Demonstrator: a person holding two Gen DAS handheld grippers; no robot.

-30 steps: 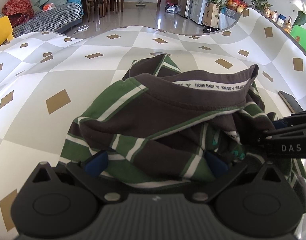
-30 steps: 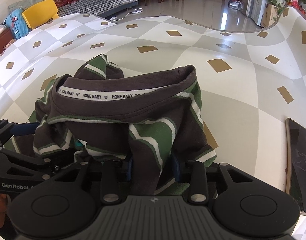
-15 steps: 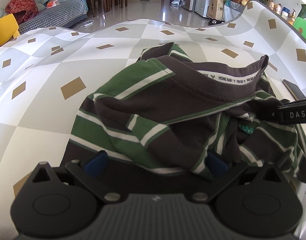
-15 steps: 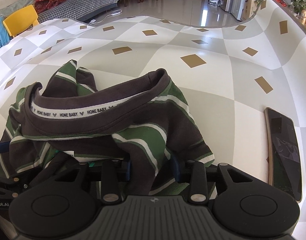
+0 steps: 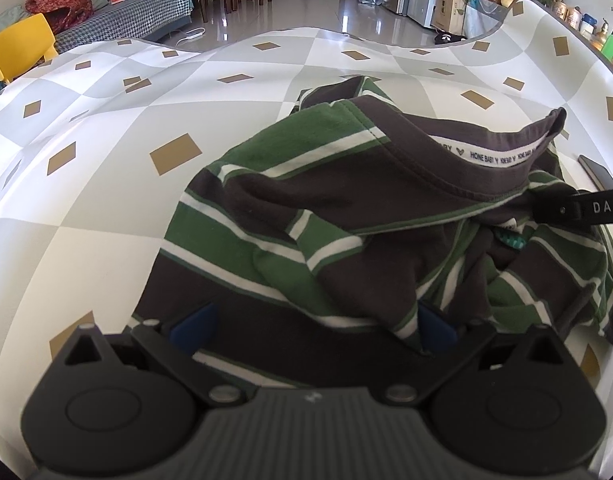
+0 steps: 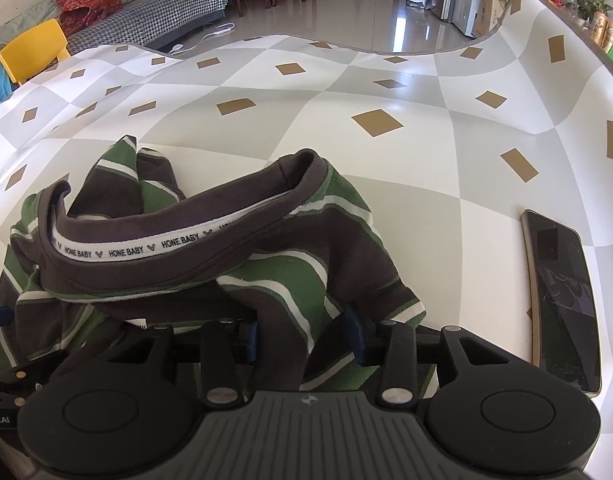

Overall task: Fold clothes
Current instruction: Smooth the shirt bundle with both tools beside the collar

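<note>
One brown, green and white striped cotton shirt (image 6: 266,264) lies bunched on the bench (image 6: 386,200), which is covered by a grey-and-white checked cloth with tan diamonds; its dark ribbed collar, lined with white tape printed "HONE BABY", stands up toward the far side. One dark-screened smartphone (image 6: 562,300) lies flat on the bench just to the right of the shirt, apart from it. Two grippers work the garment from the near edge. The right gripper (image 6: 304,336) is nearly closed, its blue-padded fingers (image 6: 354,334) pinching a hanging fold of the shirt. The left gripper (image 5: 310,324) is spread wide, its blue pads (image 5: 192,320) set apart with shirt fabric draped between them, and grips nothing that can be seen.
</note>
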